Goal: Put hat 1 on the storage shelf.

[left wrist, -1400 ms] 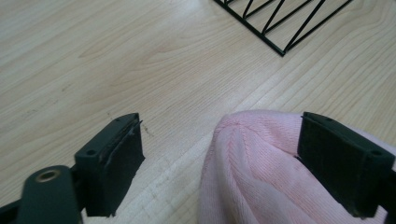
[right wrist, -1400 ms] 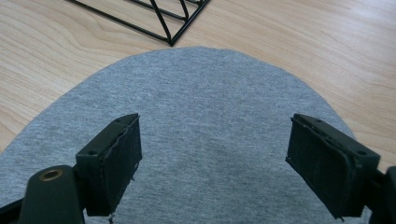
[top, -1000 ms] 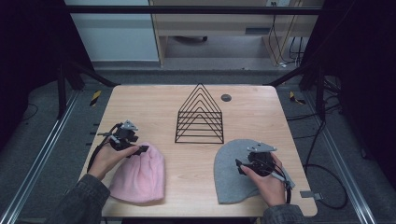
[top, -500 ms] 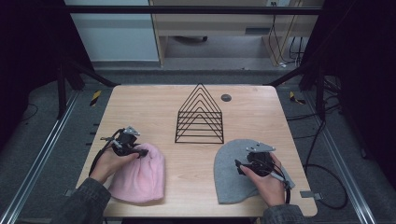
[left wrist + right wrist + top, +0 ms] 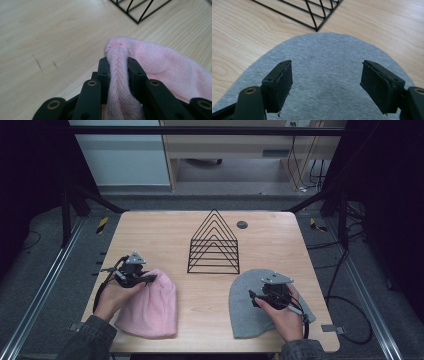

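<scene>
A wooden table (image 5: 165,227) is seen from above, w/ two forearms entering from the bottom edge of the frame. At lower left of the high view, a pink hat (image 5: 150,307) is laid flat; its top edge is pinched by the left gripper (image 5: 145,279), held in a hand (image 5: 112,295). In the left gripper view, a ridge of pink knit (image 5: 120,75) is seen squeezed between the two black jaws — jaws narrow, closed tight on the fabric, w/ the rest of the hat spread to the right of the frame.

At lower right of the high view, a grey hat (image 5: 250,307) is laid flat, rounded end toward the top of the frame. The right gripper (image 5: 257,296) is held over it by the other hand (image 5: 285,312). In the right gripper view, the jaws are seen wide apart, w/ grey fabric (image 5: 327,75) between and below them — whether the tips are touching the cloth cannot be told.

At centre of the high view, a black wire rack (image 5: 214,242) of nested triangles is stood upright, apart from both hats. A small dark round object (image 5: 242,224) is seen just to its upper right, near the far table edge; what it is cannot be told.
</scene>
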`<action>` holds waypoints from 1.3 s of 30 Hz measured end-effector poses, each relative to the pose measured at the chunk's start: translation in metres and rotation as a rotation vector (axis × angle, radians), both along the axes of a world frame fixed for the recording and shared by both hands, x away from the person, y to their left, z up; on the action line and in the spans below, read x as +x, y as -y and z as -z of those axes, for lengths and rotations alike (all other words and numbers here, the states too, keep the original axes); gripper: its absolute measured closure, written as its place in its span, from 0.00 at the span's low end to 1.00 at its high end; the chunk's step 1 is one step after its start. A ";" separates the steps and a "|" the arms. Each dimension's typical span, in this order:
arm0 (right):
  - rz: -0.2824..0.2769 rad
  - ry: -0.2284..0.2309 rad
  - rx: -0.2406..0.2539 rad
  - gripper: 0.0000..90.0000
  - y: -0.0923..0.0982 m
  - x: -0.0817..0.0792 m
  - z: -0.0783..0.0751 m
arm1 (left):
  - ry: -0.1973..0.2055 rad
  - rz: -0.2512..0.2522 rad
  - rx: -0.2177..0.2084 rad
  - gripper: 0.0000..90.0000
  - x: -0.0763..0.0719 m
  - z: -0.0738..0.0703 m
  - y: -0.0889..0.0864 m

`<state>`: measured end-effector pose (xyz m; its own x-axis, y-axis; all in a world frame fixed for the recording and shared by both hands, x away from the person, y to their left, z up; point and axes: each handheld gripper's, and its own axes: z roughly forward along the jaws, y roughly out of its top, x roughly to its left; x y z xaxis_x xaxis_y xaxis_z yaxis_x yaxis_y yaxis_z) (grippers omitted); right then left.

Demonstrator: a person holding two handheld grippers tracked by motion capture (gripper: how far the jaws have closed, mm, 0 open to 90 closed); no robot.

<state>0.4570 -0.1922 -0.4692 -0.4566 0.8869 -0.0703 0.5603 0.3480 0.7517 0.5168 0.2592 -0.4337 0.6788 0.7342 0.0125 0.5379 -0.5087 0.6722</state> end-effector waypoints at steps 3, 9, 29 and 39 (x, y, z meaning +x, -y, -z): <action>-0.034 0.028 -0.001 0.29 -0.006 -0.003 -0.006 | 0.049 0.011 -0.010 0.84 -0.007 -0.017 0.005; -0.132 0.067 0.069 0.32 -0.034 -0.010 -0.024 | 0.121 0.044 -0.003 0.84 -0.015 -0.043 0.018; -0.358 0.104 0.040 0.34 -0.117 -0.007 -0.076 | 0.302 0.072 -0.045 0.85 -0.024 -0.120 0.033; -0.399 0.081 0.059 0.38 -0.144 0.010 -0.072 | 0.328 0.061 -0.117 0.85 -0.011 -0.148 0.037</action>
<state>0.4670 -0.0484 -0.3969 -0.7604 0.6452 -0.0744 0.3283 0.4806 0.8132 0.5058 0.2218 -0.2857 0.6951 0.7019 0.1555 0.2545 -0.4425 0.8599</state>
